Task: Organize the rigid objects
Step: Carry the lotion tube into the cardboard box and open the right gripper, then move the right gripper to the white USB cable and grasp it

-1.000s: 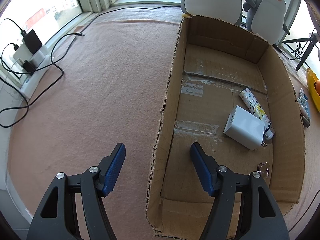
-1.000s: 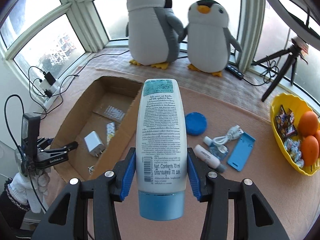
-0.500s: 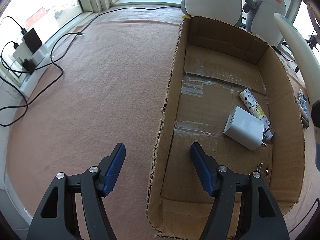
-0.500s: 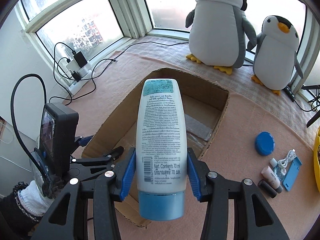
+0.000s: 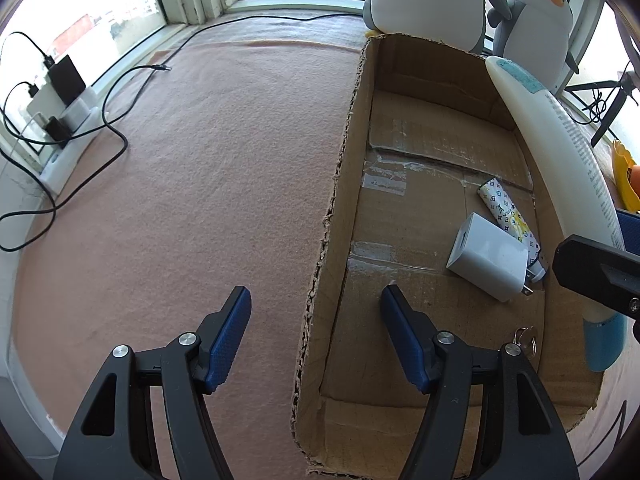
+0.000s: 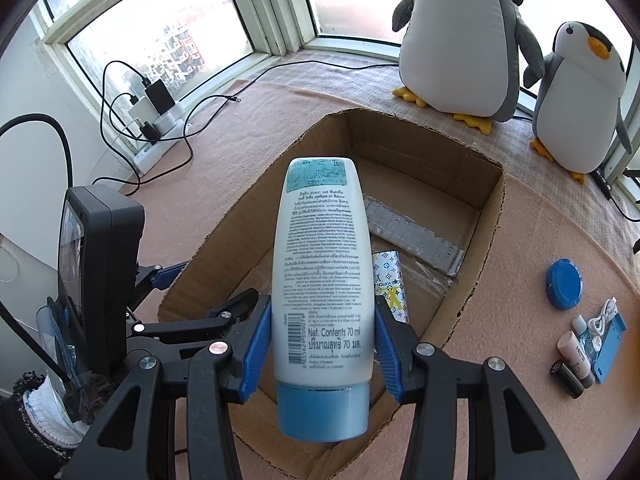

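Note:
My right gripper (image 6: 322,328) is shut on a white lotion tube with a blue cap (image 6: 320,276) and holds it above the open cardboard box (image 6: 486,216). The tube also shows in the left wrist view (image 5: 560,152), over the box's right side. Inside the box (image 5: 340,184) lie a white charger (image 5: 486,258), a patterned small tube (image 5: 508,210) and a key ring (image 5: 526,336). My left gripper (image 5: 316,320) is open and empty, its fingers straddling the box's left wall near the front corner.
Two plush penguins (image 6: 460,36) stand behind the box. A blue lid (image 6: 564,284), small cosmetic tubes (image 6: 576,352) and a blue case (image 6: 610,344) lie right of the box. A power strip with cables (image 5: 60,108) lies at the left by the window.
My right gripper has carried the lotion tube leftward, from the table beside the box to above the box, and closer to my left gripper. My left gripper has not moved.

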`<state>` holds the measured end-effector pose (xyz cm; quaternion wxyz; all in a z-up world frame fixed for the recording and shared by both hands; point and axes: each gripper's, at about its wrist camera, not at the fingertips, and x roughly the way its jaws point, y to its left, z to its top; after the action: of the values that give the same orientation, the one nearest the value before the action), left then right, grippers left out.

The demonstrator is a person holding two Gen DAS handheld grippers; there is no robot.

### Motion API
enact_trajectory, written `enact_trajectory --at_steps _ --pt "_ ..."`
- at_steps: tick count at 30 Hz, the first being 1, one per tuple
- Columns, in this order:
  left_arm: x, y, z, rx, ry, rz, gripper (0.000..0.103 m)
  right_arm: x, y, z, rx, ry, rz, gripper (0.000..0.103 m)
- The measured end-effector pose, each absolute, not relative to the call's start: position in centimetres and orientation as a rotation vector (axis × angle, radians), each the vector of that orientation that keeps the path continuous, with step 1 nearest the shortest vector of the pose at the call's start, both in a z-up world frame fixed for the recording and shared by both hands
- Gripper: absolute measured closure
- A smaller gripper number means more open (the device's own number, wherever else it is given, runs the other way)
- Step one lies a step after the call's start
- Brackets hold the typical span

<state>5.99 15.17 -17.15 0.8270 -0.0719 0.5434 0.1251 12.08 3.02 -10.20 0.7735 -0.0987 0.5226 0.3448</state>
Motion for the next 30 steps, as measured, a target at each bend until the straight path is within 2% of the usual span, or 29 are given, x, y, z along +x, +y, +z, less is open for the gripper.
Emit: enact_trajectory --at_steps 7,10,30 --pt "6.0 15.2 -17.1 -0.151 1.155 0.265 0.034 11.9 3.2 -10.0 -0.213 1.125 0.771 0.058" --pt "6.0 15.2 -17.1 -0.149 1.155 0.265 0.034 12.0 3.0 -9.5 -0.202 1.115 0.765 0.054" --pt "5.9 15.2 -17.3 -0.141 1.155 0.268 0.034 13.6 -2.1 -6.7 -0.122 1.054 0.703 0.054"
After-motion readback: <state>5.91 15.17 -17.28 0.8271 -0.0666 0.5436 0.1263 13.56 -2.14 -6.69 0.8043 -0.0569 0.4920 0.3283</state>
